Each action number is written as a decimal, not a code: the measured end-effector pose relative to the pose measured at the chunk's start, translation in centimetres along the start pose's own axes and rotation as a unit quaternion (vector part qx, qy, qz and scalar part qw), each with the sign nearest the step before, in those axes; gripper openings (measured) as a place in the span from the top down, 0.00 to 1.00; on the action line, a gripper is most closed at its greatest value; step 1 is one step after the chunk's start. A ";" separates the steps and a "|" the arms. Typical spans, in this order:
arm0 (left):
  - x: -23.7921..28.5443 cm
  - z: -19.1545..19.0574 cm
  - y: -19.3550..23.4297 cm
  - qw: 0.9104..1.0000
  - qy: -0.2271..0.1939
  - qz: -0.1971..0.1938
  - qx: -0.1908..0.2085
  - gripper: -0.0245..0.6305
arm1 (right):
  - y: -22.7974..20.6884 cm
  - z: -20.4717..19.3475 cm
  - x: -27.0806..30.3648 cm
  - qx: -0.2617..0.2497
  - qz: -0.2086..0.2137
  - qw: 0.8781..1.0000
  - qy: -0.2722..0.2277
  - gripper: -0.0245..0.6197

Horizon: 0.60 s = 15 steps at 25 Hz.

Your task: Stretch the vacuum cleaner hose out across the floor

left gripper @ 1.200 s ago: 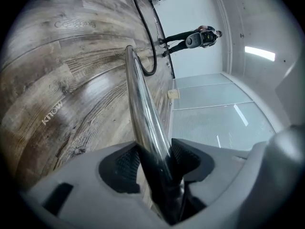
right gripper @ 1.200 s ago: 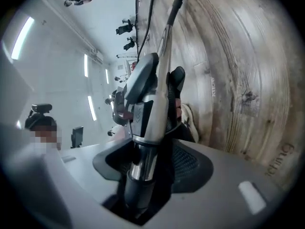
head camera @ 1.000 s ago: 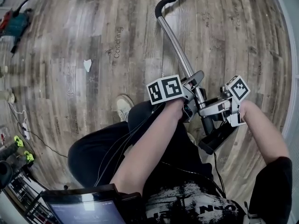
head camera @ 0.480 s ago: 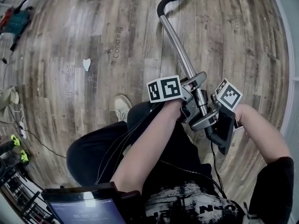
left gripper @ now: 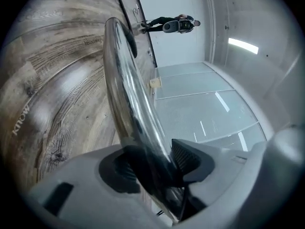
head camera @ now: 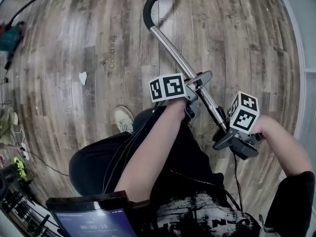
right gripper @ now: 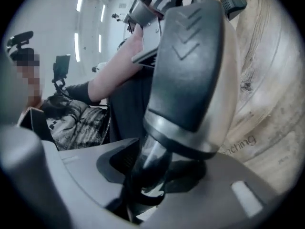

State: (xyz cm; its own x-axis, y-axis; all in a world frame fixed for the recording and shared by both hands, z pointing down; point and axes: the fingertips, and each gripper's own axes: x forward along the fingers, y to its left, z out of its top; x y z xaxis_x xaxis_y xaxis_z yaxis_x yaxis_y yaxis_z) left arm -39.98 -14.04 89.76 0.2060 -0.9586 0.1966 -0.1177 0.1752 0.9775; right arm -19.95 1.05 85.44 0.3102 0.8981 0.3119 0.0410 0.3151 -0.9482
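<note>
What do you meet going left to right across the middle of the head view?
White scrap → shoe → left claw → right claw. The wand is left out: it runs through the left claw to the nozzle in the right. The left's jaws have just been closing slightly, the right's opening.

Wand tube point(head camera: 173, 53) silver; hose point(head camera: 146, 10) black; floor point(head camera: 59, 28) grey-brown woodgrain; scrap point(head camera: 82, 77) seemingly white.

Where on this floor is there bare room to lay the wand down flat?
Two bare patches of floor: a wide one between the metal wand and the pale wall at right, and another between the wand and the paper scrap. The left edge is crowded, from the teal tool down to the green object.
</note>
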 end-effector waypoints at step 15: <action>-2.2 0.0 -6.3 0.999 -0.003 -0.005 0.047 0.77 | -5.5 -1.8 -1.0 -0.062 -0.307 0.950 -0.019 0.75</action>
State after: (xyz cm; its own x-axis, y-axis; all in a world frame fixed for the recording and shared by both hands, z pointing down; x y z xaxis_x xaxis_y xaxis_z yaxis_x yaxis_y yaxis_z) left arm -39.64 -13.06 83.19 0.2022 -0.9616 0.1855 -0.2069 0.1433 0.9678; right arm -18.81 -2.16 90.25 0.1580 0.5685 0.8074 0.3146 0.7461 -0.5869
